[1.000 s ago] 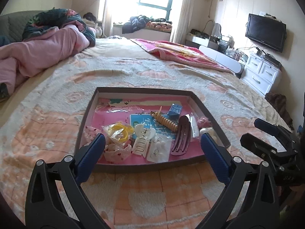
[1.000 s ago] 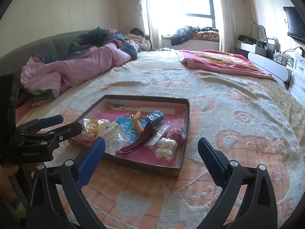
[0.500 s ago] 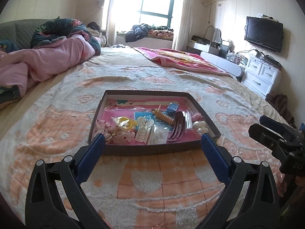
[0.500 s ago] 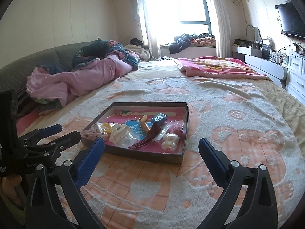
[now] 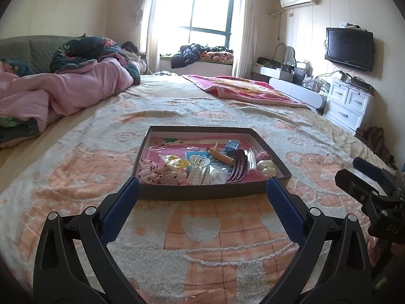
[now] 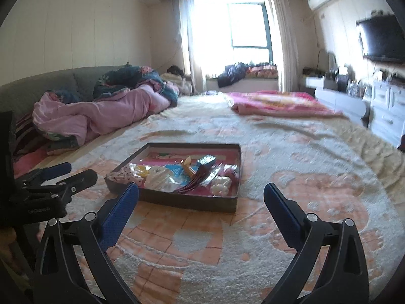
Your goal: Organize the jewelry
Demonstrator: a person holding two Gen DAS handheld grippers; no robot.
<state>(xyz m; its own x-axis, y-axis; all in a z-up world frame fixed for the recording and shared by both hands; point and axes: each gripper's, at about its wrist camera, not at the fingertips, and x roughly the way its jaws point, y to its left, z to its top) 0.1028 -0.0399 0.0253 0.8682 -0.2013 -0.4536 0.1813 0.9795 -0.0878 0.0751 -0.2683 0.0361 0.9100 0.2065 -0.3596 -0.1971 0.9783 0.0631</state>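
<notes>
Both the left tongs point(image 5: 202, 197) and the right tongs point(image 6: 201, 202) gape wide and hold nothing, poised above the bed point(image 5: 227, 233) just short of the tray point(image 5: 215, 192). The tray rests near the bed's near edge, crowded with light clips: a stiff purple comb clip point(image 5: 238, 168), a white claw clip point(image 5: 196, 174), a springy coil clip point(image 5: 222, 155), slippery plastic sleeves. Best pinch the comb by its spine

Window point(image 5: 206, 17) daylight blown out, room bright; fisheye edges bent; right wrist view motion-blurred at right.
</notes>
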